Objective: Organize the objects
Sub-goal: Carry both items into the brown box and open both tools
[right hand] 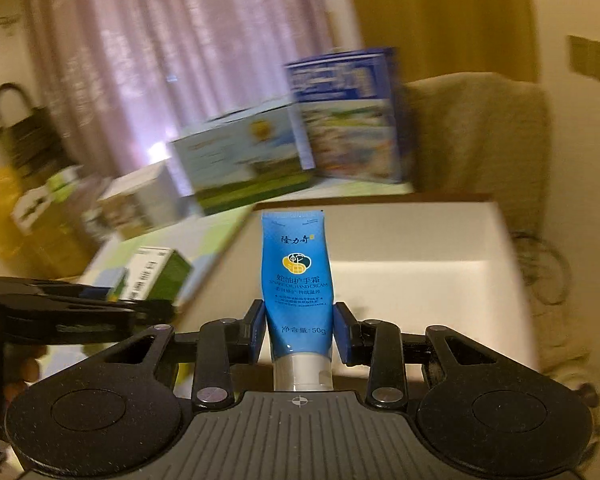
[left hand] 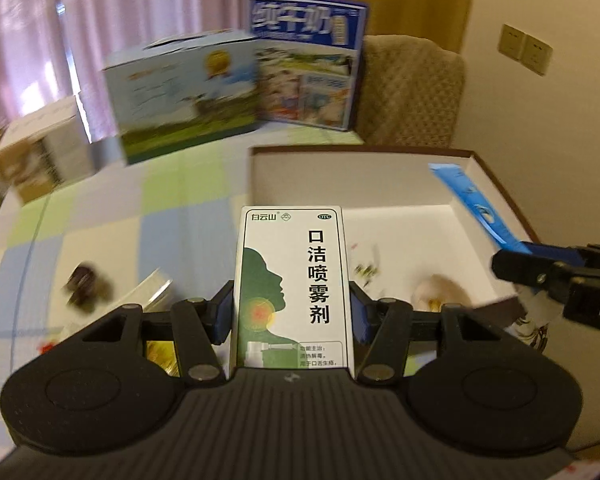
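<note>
The left tongs [left hand: 291, 312] are closed on a white and green spray box [left hand: 292, 288], blue pads pressing both of its long sides, the box standing upright along the fingers. They hang over the near left corner of an open white tray [left hand: 380, 184] with a dark brown rim, which sits on the bench [left hand: 112, 216] with its checked pastel cloth.

The right tongs [right hand: 299, 330] are clamped on a blue hand cream tube [right hand: 296, 276], gripped low on its body just above the white cap, crimped end pointing forward. In the left wrist view these tongs [left hand: 540, 272] come in from the right, with the tube [left hand: 472, 204] slanting over the tray's right wall.

The tray floor is mostly bare and white; a few small blurred items lie near its front edge, too smeared to name. Left of the tray, on the cloth, a dark blurred object [left hand: 86, 286] lies near the bench edge. Beyond the tray's far rim stand two cartons [left hand: 188, 96], close together, with a padded chair back [left hand: 412, 88] behind the tray's far right corner.
</note>
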A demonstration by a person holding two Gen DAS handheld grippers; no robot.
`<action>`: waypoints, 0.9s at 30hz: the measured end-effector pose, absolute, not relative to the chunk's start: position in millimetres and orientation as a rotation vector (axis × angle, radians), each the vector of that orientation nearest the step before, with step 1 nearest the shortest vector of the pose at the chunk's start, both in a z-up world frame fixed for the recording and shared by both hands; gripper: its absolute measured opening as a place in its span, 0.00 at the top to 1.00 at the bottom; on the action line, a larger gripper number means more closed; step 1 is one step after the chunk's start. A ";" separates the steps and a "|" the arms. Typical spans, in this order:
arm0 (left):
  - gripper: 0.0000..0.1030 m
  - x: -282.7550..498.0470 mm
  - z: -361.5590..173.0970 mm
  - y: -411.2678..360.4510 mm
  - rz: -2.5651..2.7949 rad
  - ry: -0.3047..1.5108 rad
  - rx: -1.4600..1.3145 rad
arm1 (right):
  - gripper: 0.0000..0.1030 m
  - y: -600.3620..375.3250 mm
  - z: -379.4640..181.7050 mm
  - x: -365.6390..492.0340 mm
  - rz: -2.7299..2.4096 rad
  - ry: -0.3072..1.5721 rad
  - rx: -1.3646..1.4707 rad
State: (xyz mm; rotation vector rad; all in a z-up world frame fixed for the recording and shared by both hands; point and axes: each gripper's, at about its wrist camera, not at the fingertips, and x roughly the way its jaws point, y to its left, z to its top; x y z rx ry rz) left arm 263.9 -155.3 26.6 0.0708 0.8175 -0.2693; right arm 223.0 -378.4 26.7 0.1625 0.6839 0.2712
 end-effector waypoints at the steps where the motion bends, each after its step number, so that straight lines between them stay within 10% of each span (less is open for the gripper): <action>1: 0.49 270.7 24.8 -164.9 -0.279 0.813 0.079 | 0.69 -387.9 25.2 229.7 0.247 0.690 0.159; 27: 0.49 384.0 -73.7 -241.8 -0.264 0.999 0.234 | 0.68 -435.6 -51.1 316.2 0.091 0.897 0.007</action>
